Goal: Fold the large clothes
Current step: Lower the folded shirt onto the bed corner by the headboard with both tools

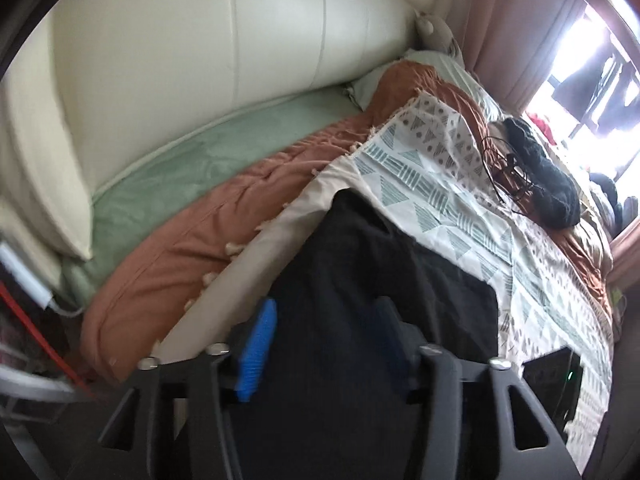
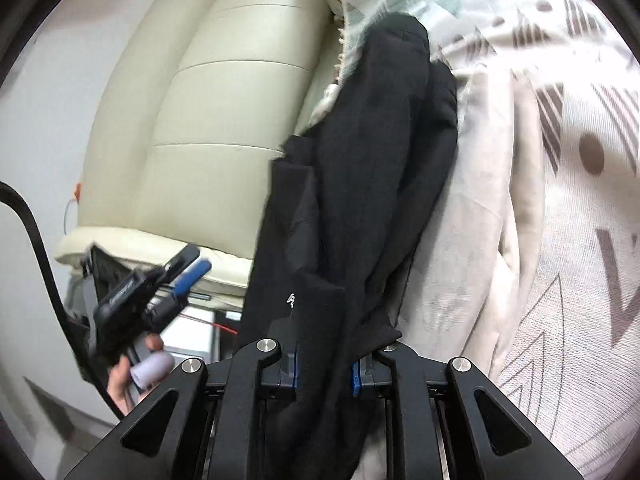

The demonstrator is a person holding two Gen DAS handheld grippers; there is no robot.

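Observation:
A black garment (image 1: 384,280) lies lengthwise on the patterned bedspread (image 1: 448,184). My left gripper (image 1: 324,340) hovers over its near end, open, the blue pads (image 1: 256,350) wide apart with black cloth showing in the gap but not pinched. In the right wrist view the same black garment (image 2: 360,168) runs away from the camera in folds along the bedspread (image 2: 540,200). My right gripper (image 2: 326,372) is shut on its near edge, cloth bunched between the blue pads (image 2: 355,376). A hand holds the left gripper (image 2: 196,262) off to the left, apart from the cloth.
A cream padded headboard (image 1: 180,60) stands behind the bed. A green sheet (image 1: 192,160) and an orange blanket (image 1: 224,220) lie beside the bedspread. A dark knitted item (image 1: 544,168) with black cables rests at the far side, near a bright window (image 1: 592,72).

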